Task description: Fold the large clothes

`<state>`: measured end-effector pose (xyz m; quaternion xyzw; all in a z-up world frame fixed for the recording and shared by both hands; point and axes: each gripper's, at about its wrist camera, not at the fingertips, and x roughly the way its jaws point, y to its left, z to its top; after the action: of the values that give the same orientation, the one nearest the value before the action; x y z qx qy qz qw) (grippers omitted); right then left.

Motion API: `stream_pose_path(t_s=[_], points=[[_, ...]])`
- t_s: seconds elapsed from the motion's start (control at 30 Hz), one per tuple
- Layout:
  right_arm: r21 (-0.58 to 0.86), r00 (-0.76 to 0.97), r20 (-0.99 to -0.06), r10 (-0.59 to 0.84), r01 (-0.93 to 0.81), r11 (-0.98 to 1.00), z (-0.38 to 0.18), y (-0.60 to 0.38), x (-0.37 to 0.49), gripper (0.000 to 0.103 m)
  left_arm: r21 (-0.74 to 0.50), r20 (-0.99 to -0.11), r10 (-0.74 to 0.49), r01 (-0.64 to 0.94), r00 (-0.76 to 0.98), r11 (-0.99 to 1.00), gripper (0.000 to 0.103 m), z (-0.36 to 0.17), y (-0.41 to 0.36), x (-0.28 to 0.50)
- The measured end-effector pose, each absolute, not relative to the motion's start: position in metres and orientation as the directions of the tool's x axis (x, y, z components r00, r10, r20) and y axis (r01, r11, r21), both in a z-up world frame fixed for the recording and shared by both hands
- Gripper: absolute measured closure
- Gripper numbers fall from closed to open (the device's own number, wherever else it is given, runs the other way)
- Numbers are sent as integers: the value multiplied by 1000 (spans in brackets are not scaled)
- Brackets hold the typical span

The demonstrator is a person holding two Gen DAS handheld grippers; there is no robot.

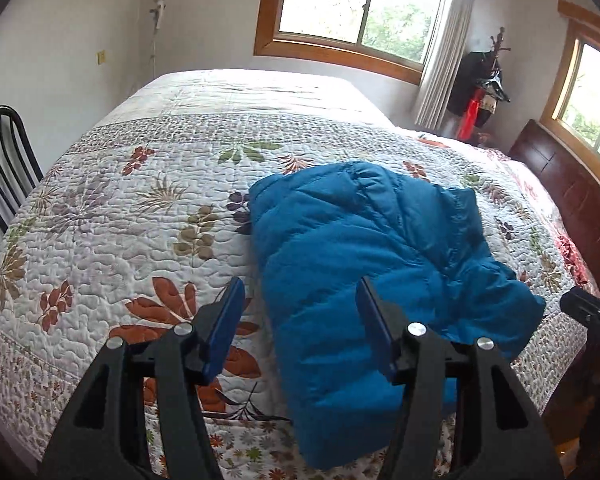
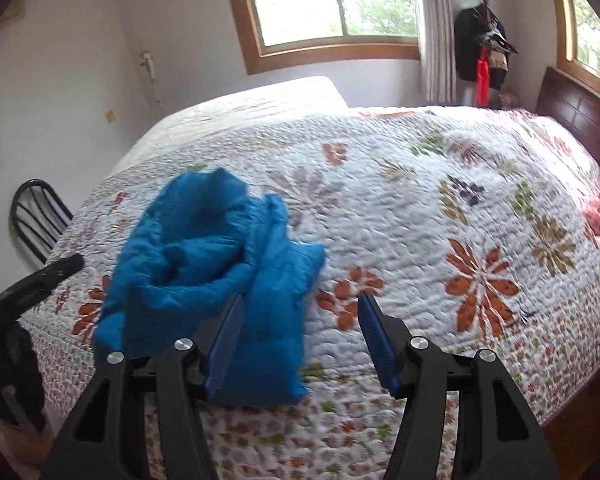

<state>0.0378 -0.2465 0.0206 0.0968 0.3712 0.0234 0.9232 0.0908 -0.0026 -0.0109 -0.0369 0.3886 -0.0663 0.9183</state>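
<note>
A blue puffy quilted jacket (image 1: 364,264) lies bunched and partly folded on the floral quilt near the bed's front edge, with one end hanging over the edge. My left gripper (image 1: 300,292) is open and empty, hovering above the jacket's near left part. In the right wrist view the jacket (image 2: 204,256) lies left of centre. My right gripper (image 2: 300,308) is open and empty, just right of the jacket and above the quilt. The left gripper's black body (image 2: 40,276) shows at the left edge there, and the right gripper's body (image 1: 592,308) at the right edge of the left view.
The bed's floral quilt (image 1: 140,208) fills most of both views. A black metal chair (image 1: 4,160) stands at the bed's left. A dark wooden headboard (image 1: 572,200) is on the right. A coat rack with clothes (image 1: 484,84) stands in the far corner under the windows.
</note>
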Motion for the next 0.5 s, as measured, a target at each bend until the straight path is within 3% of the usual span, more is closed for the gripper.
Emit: stream_pose_path(t_s=[0.2,0.5], points=[[156,716,-682,152,-60,986,37,-191,63,43,-108,-718,-145,96,681,989,50,-14,0,91],[118,660,-742,118,-44,992,4,-162,93,44,-100,-734,-135,91,666,991,50,-27,-2,99]])
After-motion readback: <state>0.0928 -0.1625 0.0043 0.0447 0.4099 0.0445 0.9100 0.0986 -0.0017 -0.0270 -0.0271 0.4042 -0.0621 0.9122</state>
